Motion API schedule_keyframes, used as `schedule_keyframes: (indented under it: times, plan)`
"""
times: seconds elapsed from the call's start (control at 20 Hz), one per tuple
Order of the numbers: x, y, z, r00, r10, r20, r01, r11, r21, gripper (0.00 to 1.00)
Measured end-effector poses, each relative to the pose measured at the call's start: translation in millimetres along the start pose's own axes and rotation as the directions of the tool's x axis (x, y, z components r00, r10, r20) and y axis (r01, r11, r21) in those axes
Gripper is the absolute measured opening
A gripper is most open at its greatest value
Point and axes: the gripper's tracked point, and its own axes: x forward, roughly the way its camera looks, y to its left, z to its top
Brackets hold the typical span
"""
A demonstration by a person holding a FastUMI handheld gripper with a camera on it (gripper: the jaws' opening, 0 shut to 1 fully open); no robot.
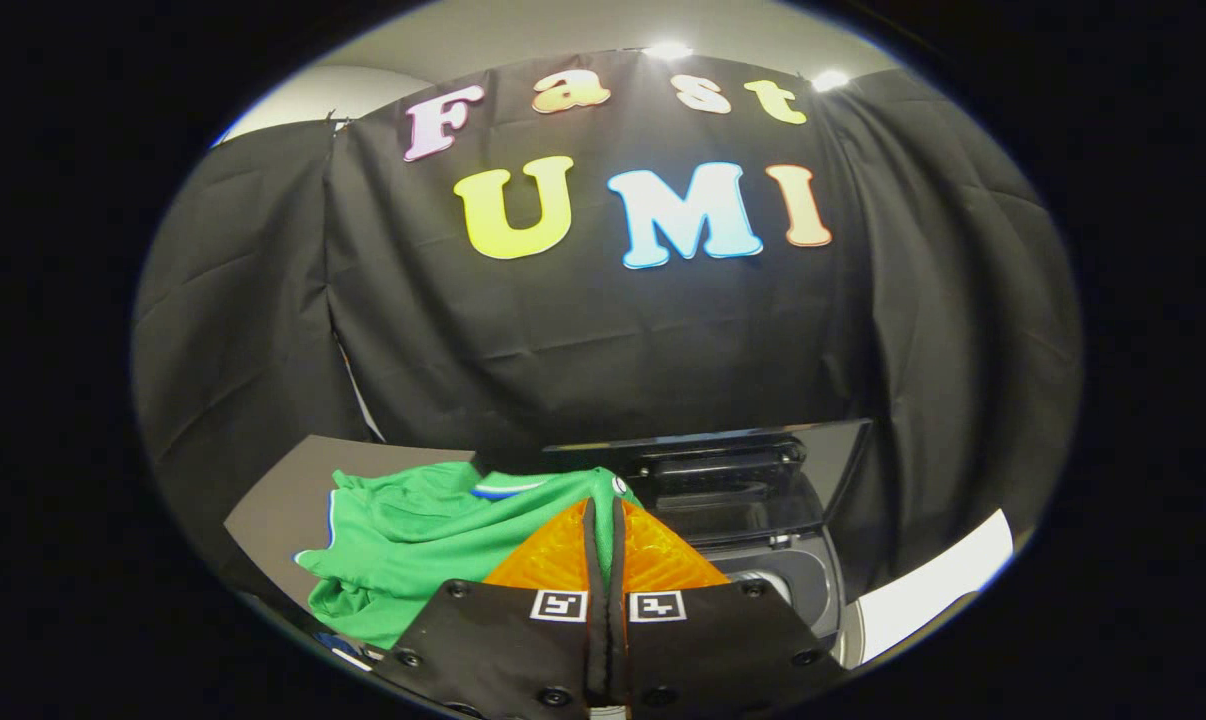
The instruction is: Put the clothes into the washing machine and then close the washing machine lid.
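The hand-held gripper [603, 515] has its two fingers [558, 555] pressed together, the pads meeting along a narrow seam with nothing pinched between them, so it is closed and empty. Its tips point forward and rise to a single peak just in front of the far edge of a green garment [413, 545]. That garment, a shiny jersey-like shirt with blue and white trim at the collar and along one sleeve edge, lies crumpled just ahead and to the left of the fingers, spread in loose folds over a dark worktop [283, 500]. The right end of the cloth reaches up to the fingertips, though whether it touches them cannot be told. To the right of the fingers and a little beyond stands a small dark top-loading washing machine [793, 580]. Its lid [753, 470] is open, tilted up and back toward the far wall, with the moulded underside facing forward. Below the lid, part of the round drum opening [763, 582] shows, close beside the right finger. A black cloth wall [603, 340] hangs behind everything.
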Motion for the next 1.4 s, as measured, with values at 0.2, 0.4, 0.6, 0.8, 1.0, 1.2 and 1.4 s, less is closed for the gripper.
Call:
schedule_keyframes:
  times: [0.2, 0.4, 0.6, 0.8, 1.0, 1.2, 1.4]
  plan:
    - [1.9, -35.6, -20.5, 0.997, -0.068, -0.025, 0.068, 0.998, -0.006, 0.01]
    - [6.6, -60.0, -46.1, 0.992, -0.108, -0.061, 0.107, 0.994, -0.01, 0.01]
    - [13.8, -75.2, -63.2, 0.988, -0.135, -0.077, 0.133, 0.991, -0.03, 0.01]
    - [10.1, -109.5, -53.1, 0.98, -0.189, -0.063, 0.189, 0.982, -0.011, 0.01]
    - [7.5, -153.9, -48.6, 0.976, -0.207, -0.063, 0.208, 0.978, 0.014, 0.01]
    - [18.9, -167.3, -46.9, 0.983, -0.163, -0.084, 0.165, 0.986, 0.017, 0.01]
    - [33.9, -142.7, -65.5, 0.99, -0.091, -0.109, 0.085, 0.995, -0.061, 0.01]
